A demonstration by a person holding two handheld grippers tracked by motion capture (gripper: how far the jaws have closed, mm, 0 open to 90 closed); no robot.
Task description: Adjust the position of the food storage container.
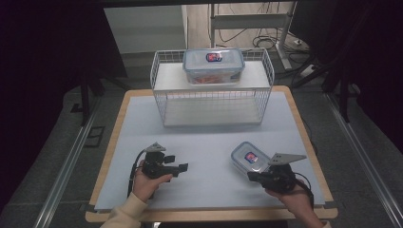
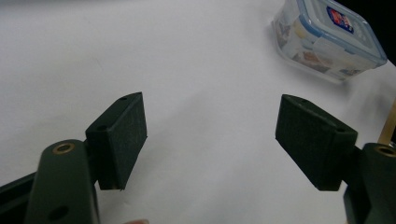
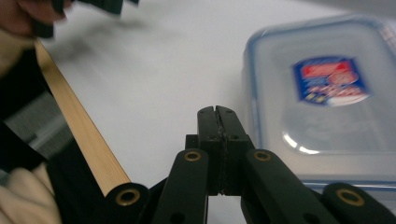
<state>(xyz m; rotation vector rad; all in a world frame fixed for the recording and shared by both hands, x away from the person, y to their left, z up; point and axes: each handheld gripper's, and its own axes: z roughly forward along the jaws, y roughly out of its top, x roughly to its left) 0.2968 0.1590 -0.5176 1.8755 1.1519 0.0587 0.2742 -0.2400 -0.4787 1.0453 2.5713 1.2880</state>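
On the white mat near the table's front right, the small lidded container lies free just beside the right gripper, whose jaws meet on nothing, while the left gripper waits wide apart, likely readying a two-handed lift.

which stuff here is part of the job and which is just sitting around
In the job:
- small lidded container, on the mat beside the right gripper, whose jaws are shut on nothing
- left gripper, open, apart from it

Just about:
- wire rack
- large lidded container on the rack's top shelf
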